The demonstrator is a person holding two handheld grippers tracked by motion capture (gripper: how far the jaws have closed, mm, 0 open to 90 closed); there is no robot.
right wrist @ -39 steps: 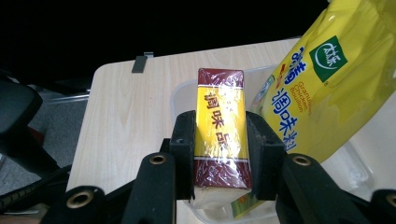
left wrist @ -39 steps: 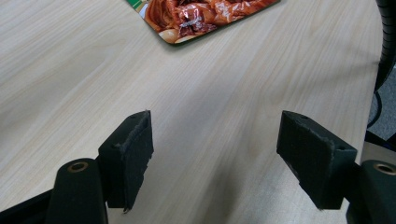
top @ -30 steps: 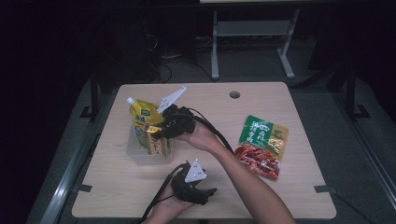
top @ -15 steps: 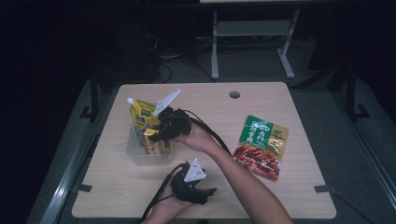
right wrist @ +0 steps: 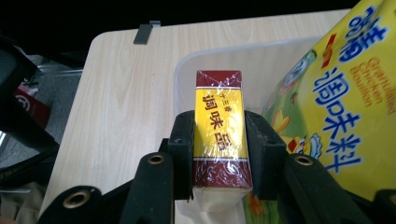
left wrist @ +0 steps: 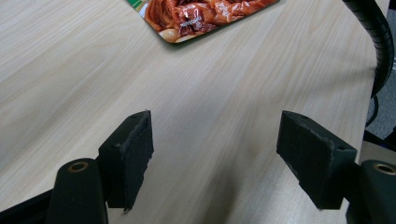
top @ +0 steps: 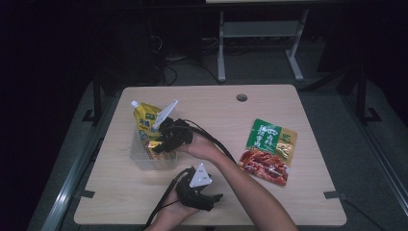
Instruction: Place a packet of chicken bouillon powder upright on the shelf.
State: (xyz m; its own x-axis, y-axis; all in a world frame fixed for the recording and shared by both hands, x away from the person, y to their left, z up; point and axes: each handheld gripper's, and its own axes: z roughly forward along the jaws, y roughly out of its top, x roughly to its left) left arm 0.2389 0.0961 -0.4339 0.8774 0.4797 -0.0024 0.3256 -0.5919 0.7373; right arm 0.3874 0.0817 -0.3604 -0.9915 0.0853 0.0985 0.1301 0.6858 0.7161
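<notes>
Box [right wrist: 219, 135] sits between your right gripper's [right wrist: 219, 154] jaws, long side pointing away from you, both pads flat on its narrow sides. The jaws have just been opening a little, yet the pads look in contact, so I judge you're easing it down into the clear bin [right wrist: 187, 70] rather than dropping it. At 3 o'clock of the box, inside the bin, stands the yellow pouch [right wrist: 336, 102], leaning; holding the box upright likely lets it slot in beside it. In the high view the bin [top: 139, 161] is at the counter's [top: 308, 192] 9 o'clock. Your left gripper [left wrist: 215, 154] rests wide open and empty near the counter's 6 o'clock edge, out of the way, facing the red-green packet [left wrist: 201, 16] at its 12 o'clock.
</notes>
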